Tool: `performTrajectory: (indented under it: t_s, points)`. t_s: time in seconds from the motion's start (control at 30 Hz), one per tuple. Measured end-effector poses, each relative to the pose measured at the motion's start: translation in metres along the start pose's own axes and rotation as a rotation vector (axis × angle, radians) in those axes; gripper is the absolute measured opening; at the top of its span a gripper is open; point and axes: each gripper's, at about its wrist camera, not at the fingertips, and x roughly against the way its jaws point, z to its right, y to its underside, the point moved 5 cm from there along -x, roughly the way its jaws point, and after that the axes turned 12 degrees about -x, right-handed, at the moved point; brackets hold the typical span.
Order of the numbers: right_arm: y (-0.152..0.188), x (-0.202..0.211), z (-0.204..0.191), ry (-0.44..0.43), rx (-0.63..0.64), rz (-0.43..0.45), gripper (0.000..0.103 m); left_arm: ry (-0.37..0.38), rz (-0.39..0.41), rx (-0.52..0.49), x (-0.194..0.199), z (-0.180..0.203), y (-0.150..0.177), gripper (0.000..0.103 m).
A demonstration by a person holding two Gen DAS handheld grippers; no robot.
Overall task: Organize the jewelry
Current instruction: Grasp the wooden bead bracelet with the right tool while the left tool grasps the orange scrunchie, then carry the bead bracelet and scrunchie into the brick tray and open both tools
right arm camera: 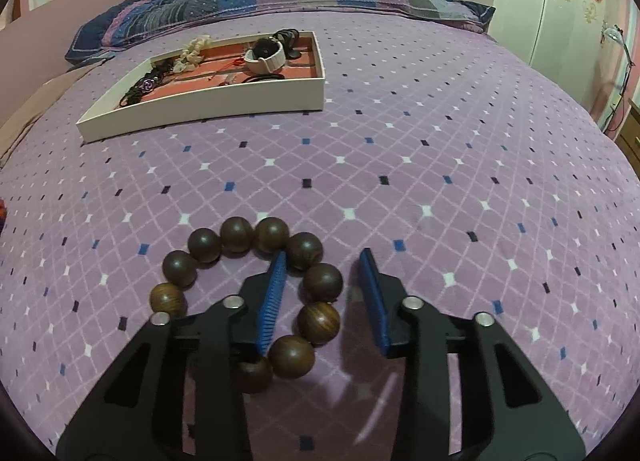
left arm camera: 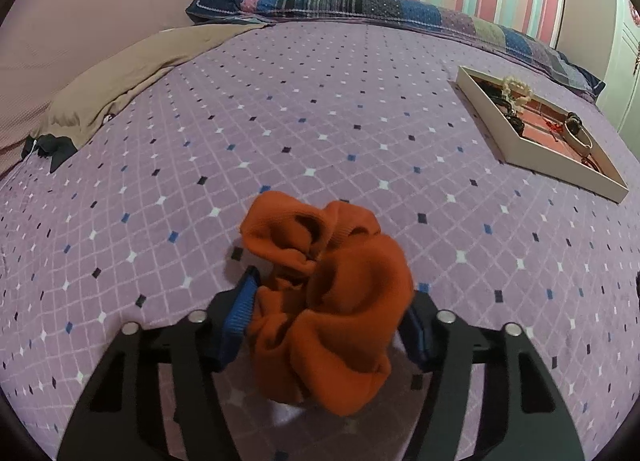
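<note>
We see the left tongs [left arm camera: 326, 313] closed on an orange scrunchie [left arm camera: 324, 301], its blue pads pressing the bunched fabric from both sides above the purple bedspread [left arm camera: 320, 121]. The right tongs [right arm camera: 325, 295] stand open, one finger inside the ring of a brown wooden bead bracelet [right arm camera: 248, 293] lying on the bed, the other outside it. The white jewelry tray [right arm camera: 208, 105] sits farther up the bed, holding a watch [right arm camera: 266, 55] and a cream scrunchie [right arm camera: 192, 51]. We can read no writing anywhere.
</note>
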Motion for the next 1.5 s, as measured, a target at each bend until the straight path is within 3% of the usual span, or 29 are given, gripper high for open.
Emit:
performTrajectory:
  t_s: [0.07, 0.6, 0.7, 1.5]
  points:
    - [0.000, 0.000, -0.002, -0.010, 0.004, 0.001, 0.029, -0.008, 0.001, -0.009, -0.001, 0.001, -0.001, 0.057]
    - [0.000, 0.008, -0.001, -0.040, -0.018, 0.030, 0.028, -0.009, 0.007, 0.001, 0.004, 0.000, -0.002, 0.031]
    - [-0.002, 0.013, -0.002, -0.048, -0.017, 0.041, 0.020, -0.003, 0.010, 0.003, 0.008, 0.003, -0.002, 0.029]
    - [-0.025, 0.040, -0.015, -0.116, -0.007, 0.116, 0.020, 0.123, 0.063, -0.068, 0.040, 0.080, -0.025, 0.029]
